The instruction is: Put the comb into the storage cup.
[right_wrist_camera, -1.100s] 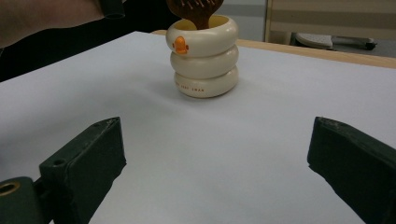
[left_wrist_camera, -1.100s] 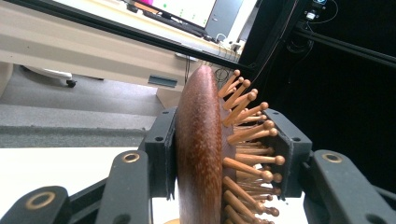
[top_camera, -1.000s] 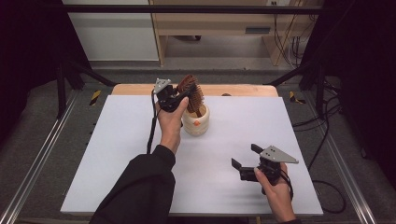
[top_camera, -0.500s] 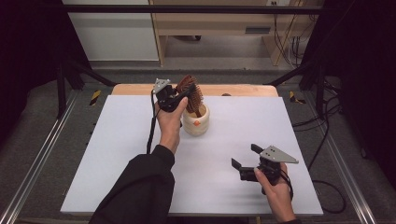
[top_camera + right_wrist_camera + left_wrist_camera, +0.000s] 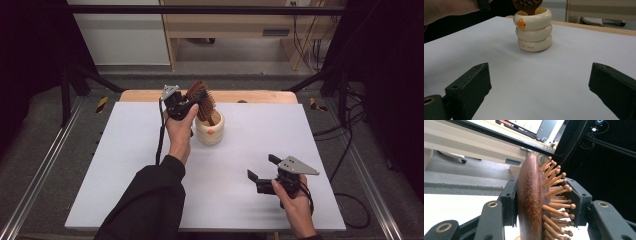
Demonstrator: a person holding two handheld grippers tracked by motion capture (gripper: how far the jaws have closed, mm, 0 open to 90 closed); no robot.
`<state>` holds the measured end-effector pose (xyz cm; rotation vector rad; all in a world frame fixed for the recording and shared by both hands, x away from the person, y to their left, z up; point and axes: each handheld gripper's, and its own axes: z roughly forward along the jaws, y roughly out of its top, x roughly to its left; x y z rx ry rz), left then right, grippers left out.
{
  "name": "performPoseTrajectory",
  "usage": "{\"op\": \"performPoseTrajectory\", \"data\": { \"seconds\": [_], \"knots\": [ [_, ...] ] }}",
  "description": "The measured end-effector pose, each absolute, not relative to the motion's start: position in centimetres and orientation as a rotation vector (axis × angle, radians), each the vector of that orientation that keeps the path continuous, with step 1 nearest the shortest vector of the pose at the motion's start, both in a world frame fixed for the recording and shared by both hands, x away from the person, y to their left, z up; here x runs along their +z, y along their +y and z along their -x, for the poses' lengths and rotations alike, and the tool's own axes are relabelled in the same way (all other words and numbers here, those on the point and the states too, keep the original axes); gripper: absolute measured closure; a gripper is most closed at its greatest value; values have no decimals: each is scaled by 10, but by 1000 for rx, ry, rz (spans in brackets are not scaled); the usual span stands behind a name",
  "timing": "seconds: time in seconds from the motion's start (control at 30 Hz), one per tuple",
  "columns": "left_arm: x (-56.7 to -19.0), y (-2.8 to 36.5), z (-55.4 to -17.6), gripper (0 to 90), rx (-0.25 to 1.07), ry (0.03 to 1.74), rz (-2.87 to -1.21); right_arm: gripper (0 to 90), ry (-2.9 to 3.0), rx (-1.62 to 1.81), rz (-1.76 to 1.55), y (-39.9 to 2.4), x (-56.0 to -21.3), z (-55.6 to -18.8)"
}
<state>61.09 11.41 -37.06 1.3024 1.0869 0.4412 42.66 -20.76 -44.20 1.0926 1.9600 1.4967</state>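
- Over the cream cup [image 5: 209, 131], the left claw [image 5: 192, 102] squeezes the brown hairbrush [image 5: 200, 97], same as before; its handle sits inside.
- Right claw [image 5: 260, 167] waits, wide apart.

The cup [image 5: 533, 28] carries one line of small orange lettering on its lowest ring, facing the right gripper view; the characters are too small and blurred to read. An orange duck-bill mark sits on its top ring, also seen in the high view [image 5: 209, 129]. No other text, brand, number or sign is legible on any surface.
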Motion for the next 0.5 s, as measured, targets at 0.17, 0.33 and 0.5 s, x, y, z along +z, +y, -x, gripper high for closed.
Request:
{"op": "performPoseTrajectory", "data": {
  "seconds": [0.17, 0.33, 0.5],
  "knots": [
    [-371, 116, -612, 494, 439, 1095, -1301, 44, 1961, 1497, -1092, -208, -442, -427],
    [-373, 119, -612, 488, 434, 1113, -1288, 44, 1963, 1497, -1090, -208, -442, -427],
    [-374, 122, -613, 485, 428, 1123, -1282, 44, 1967, 1496, -1086, -207, -443, -427]
  ]
}}
